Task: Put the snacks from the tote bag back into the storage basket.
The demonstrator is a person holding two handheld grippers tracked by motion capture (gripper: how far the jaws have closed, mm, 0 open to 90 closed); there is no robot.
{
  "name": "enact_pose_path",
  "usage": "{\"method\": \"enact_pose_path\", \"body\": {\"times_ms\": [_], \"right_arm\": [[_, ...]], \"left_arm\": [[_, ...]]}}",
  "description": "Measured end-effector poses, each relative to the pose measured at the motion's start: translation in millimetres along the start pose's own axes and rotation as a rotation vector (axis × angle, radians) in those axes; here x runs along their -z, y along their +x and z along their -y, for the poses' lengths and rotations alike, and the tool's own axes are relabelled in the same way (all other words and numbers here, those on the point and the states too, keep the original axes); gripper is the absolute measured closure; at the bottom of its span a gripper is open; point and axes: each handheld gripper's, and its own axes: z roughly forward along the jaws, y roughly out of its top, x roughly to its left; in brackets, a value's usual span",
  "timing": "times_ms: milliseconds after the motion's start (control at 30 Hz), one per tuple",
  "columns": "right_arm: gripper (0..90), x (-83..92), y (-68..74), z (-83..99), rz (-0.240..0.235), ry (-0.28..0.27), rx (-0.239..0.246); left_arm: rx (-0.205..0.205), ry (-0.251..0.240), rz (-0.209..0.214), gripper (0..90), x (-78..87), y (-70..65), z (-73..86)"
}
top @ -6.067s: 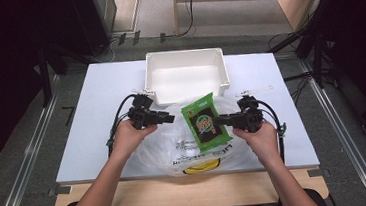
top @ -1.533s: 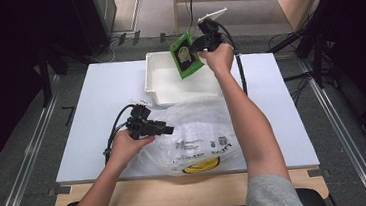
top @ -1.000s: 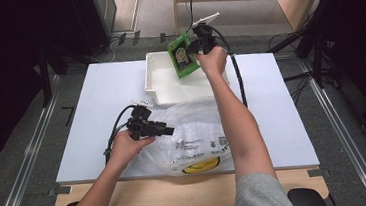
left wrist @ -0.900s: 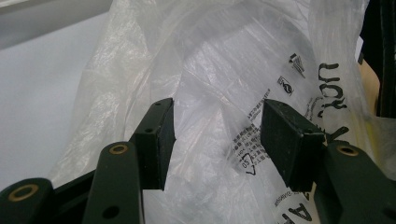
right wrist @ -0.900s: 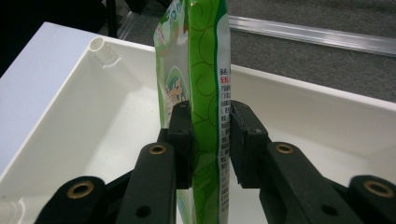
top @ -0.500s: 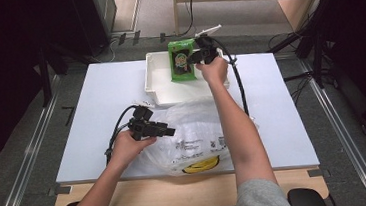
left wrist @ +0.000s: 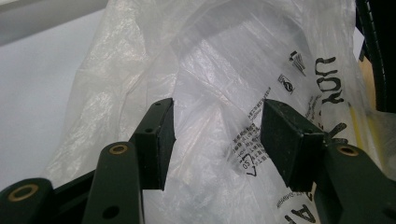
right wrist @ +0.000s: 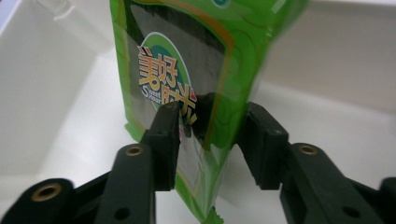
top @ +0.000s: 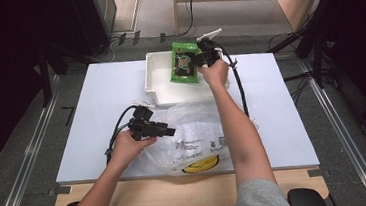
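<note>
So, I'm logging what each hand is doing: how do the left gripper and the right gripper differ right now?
The left gripper sits low over the clear plastic bag, jaws open on either side of a fold; the right gripper reaches out over the white bin, its jaws just opening around the green snack packet. Both have black jaws.

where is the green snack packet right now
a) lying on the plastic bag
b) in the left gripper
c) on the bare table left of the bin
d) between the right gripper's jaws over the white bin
d: the green snack packet hangs between the right gripper's opening jaws above the white bin.
</note>
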Motion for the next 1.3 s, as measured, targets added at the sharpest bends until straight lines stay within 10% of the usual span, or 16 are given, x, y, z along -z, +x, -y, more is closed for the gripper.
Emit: {"method": "enact_pose_path", "body": {"times_ms": [767,1300], "right_arm": [[49.5,17.2,-0.7,-1.0,0.061,-0.022,0.040],[47.9,48.7,0.8,5.1,-0.004,-0.046,0.026]], "left_arm": [[-0.004,-0.001,-0.021,45.0,0.5,-1.5,-0.2],[-0.004,0.000,-0.022,44.8,0.8,-1.1,-0.2]]}}
